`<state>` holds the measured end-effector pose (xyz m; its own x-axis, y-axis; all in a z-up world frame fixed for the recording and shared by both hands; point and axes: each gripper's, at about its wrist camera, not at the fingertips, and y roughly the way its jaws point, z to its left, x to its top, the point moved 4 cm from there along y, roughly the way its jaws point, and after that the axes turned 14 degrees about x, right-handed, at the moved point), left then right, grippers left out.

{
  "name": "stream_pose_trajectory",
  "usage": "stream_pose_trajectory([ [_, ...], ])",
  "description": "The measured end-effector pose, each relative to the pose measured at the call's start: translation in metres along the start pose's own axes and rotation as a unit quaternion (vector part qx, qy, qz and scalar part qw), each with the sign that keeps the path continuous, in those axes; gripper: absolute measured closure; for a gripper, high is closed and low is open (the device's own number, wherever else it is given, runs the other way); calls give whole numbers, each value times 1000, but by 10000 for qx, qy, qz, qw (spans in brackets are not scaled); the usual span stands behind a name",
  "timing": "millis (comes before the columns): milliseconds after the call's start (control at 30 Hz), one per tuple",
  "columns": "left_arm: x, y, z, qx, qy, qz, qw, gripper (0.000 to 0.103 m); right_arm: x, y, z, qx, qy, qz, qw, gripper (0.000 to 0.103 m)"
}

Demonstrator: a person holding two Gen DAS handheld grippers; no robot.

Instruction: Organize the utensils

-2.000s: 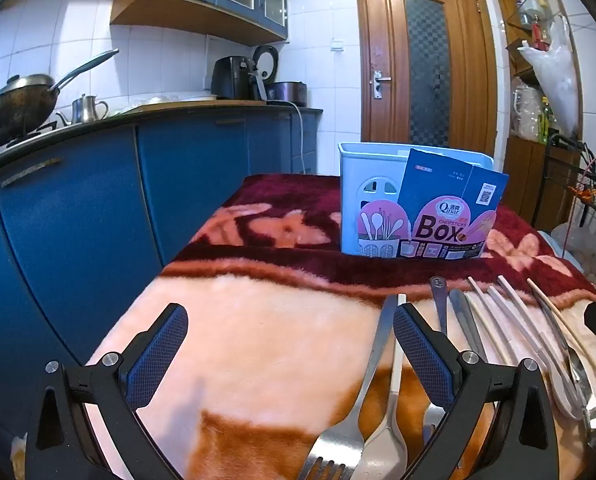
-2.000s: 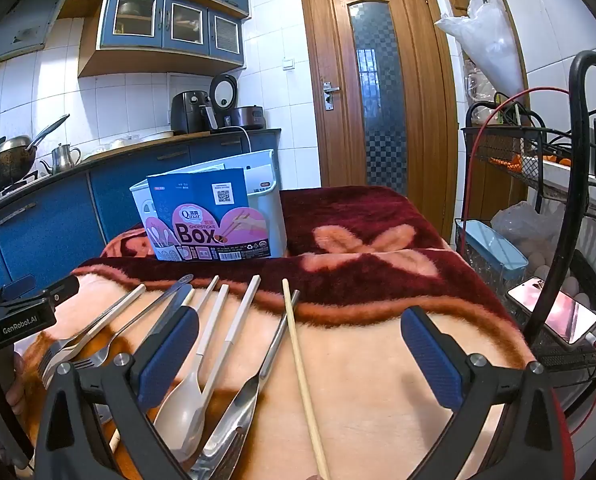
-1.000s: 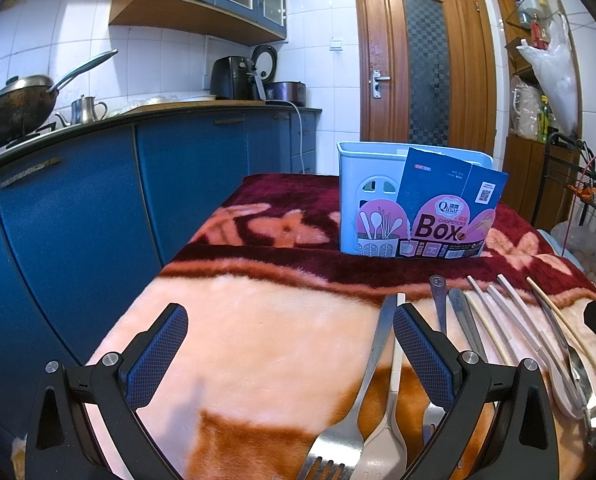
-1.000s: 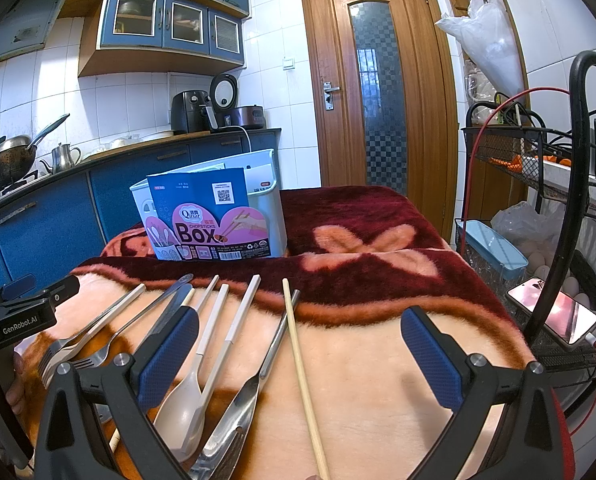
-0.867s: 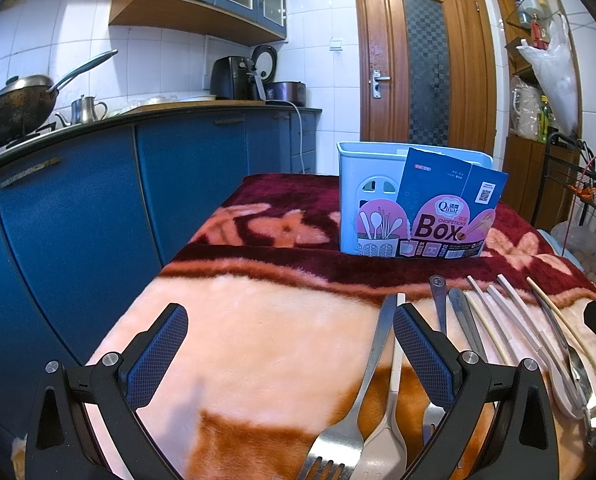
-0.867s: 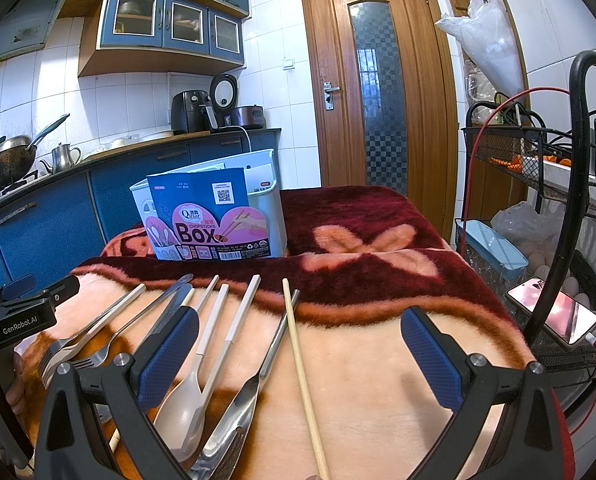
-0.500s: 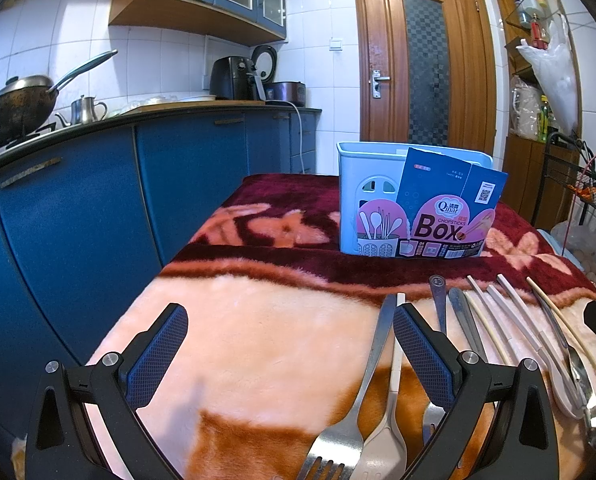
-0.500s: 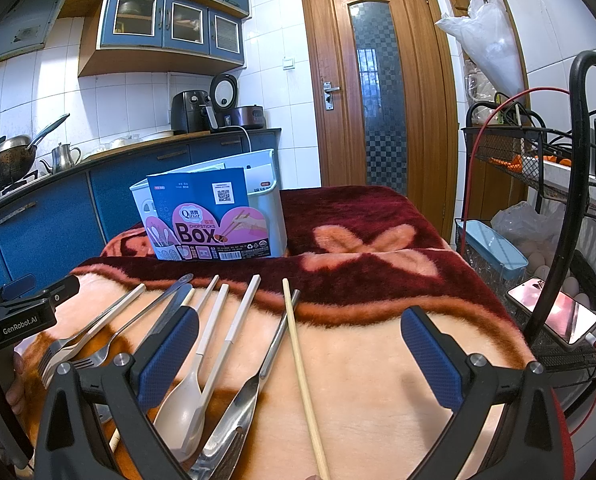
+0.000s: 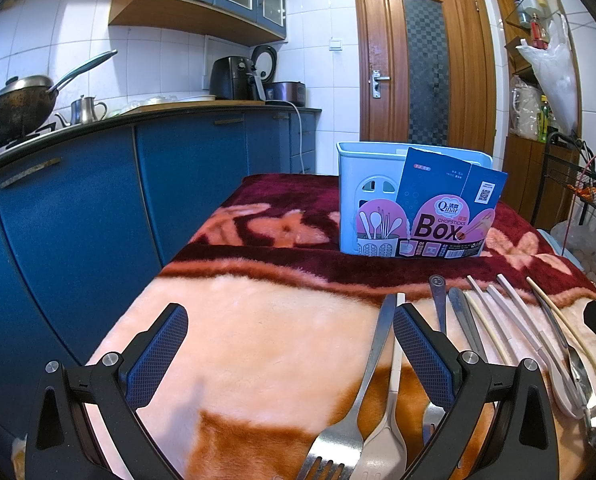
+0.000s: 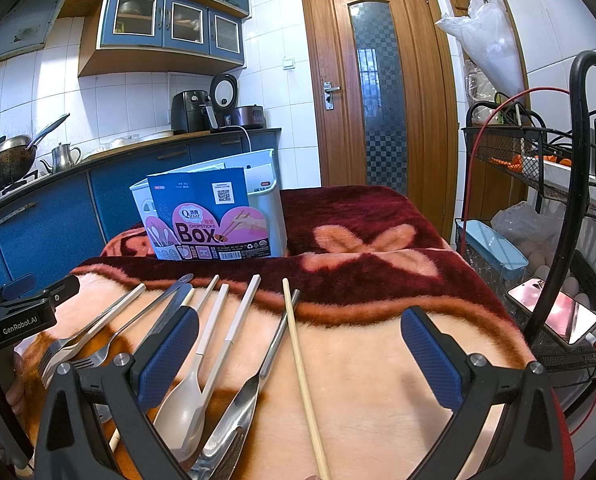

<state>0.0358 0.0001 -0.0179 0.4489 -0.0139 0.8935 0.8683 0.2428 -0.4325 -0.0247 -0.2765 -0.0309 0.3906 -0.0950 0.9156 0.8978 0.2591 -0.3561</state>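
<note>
Both claws gape empty: chopstick (image 10: 300, 356) between right claw (image 10: 300, 350) tips, fork (image 9: 372, 364) inside left claw (image 9: 290, 350).

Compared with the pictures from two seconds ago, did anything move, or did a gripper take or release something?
Nothing visibly changed. The left gripper and the right gripper are both open and empty as before, the utensils lie in the same row on the blanket, and the chopsticks box stands where it was.
</note>
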Motion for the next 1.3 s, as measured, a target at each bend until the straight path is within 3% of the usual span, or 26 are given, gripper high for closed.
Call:
stream_pose_trajectory([
  [800, 0, 0, 0, 1, -1, -1, 10000, 1, 0, 1, 0, 4, -4, 12, 10000, 0],
  [1300, 3, 10, 2, -161, -23, 301, 9994, 1, 8, 4, -6, 319, 339, 441, 9979, 0],
])
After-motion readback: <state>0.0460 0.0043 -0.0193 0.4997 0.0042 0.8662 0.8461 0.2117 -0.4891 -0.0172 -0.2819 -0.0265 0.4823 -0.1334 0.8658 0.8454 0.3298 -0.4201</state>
